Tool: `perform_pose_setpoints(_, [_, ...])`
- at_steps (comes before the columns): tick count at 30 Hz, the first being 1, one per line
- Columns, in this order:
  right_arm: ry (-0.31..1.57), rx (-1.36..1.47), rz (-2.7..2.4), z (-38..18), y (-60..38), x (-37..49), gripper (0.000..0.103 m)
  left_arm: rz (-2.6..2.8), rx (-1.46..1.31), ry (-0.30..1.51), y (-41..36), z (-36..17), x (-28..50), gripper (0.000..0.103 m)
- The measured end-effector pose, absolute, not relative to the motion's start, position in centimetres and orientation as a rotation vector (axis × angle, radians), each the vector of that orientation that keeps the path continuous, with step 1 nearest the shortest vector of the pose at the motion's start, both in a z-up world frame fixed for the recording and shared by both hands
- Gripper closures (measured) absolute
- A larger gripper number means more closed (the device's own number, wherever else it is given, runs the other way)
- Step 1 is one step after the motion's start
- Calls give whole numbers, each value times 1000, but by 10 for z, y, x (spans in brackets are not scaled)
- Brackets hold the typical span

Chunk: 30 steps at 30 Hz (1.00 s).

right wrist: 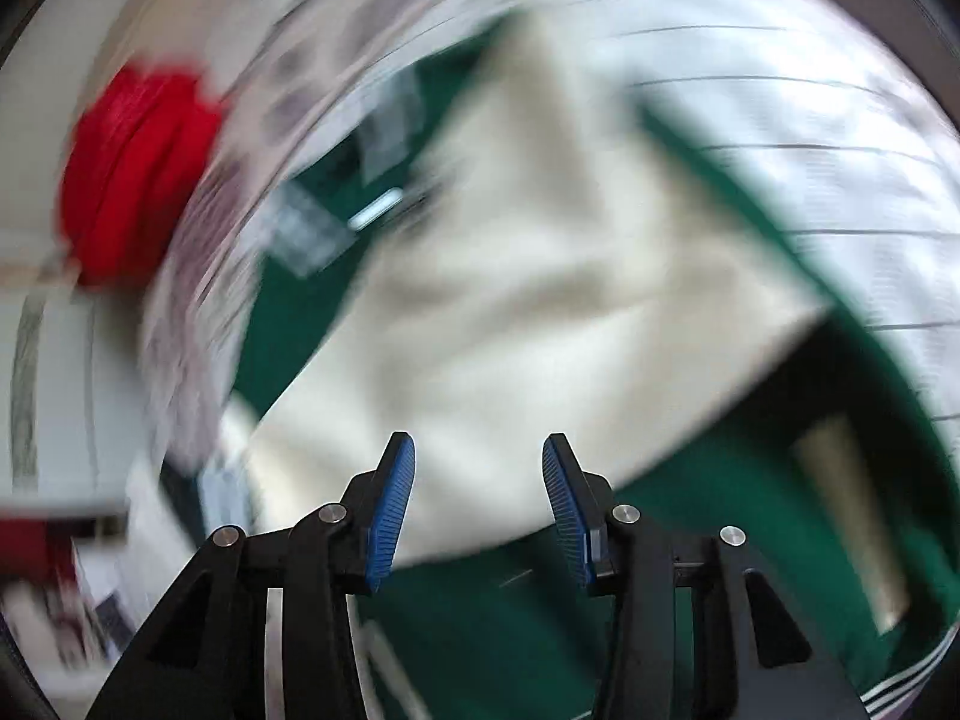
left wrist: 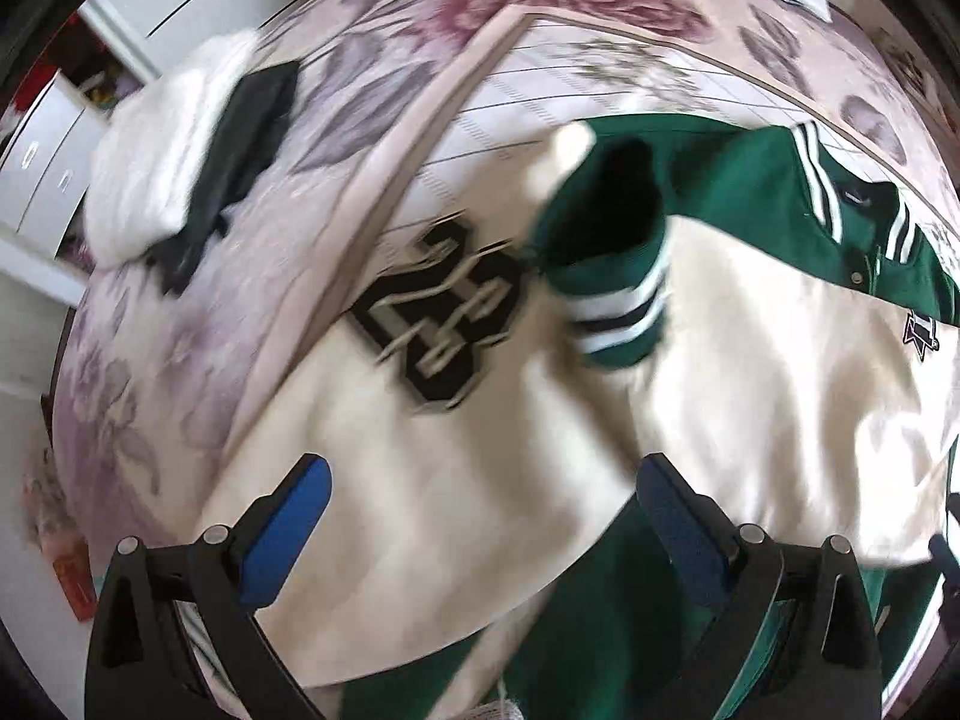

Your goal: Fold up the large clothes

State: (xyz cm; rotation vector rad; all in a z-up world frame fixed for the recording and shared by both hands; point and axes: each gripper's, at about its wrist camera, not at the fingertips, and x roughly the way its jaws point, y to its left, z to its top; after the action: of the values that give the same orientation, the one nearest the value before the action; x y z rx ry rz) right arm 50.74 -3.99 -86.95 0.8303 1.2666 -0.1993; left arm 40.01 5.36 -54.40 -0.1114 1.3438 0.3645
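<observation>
Item: one large green-and-cream satin varsity jacket (left wrist: 750,312), lying on a bed with a floral lilac-and-cream bedspread (left wrist: 198,324). Position: spread across the bed, cream sleeves drawn over the green body; a green striped cuff (left wrist: 618,318) lay beside the black number patch (left wrist: 438,312), collar (left wrist: 852,192) toward the right in the left wrist view.

Progress, as judged: sleeves appeared folded inward; the body was not yet folded into a compact shape, so the greater part of the fold looked outstanding.

Left tool (left wrist: 486,516): jaws stood wide apart above the cream fabric, pads pressing nothing.

Right tool (right wrist: 479,504): jaws parted about halfway, nothing between the blue pads (right wrist: 393,510); cream sleeve lay beneath. This view was heavily blurred.

Other stock: a stack of folded white and dark garments (left wrist: 180,162) at the bed's far left; a red cloth item (right wrist: 138,174) at the bed's edge, kind unclear.

Containers: none visible; white drawer fronts (left wrist: 48,162) beside the bed, contents hidden.
</observation>
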Motion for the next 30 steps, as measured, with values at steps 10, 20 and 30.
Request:
perform_pose_setpoints(10, [1320,612,-510,-923,-123,500,96,401,-80,1415,29,-608,453,0])
perform_pose_setpoints(20, [1326,695,-244,-952,-109,559,97,430,-157,1416,41,-615,465,0])
perform_pose_setpoints(30, [1414,585,-37,-878,-39,507,50,498,-455,1413,114,-536,309,0])
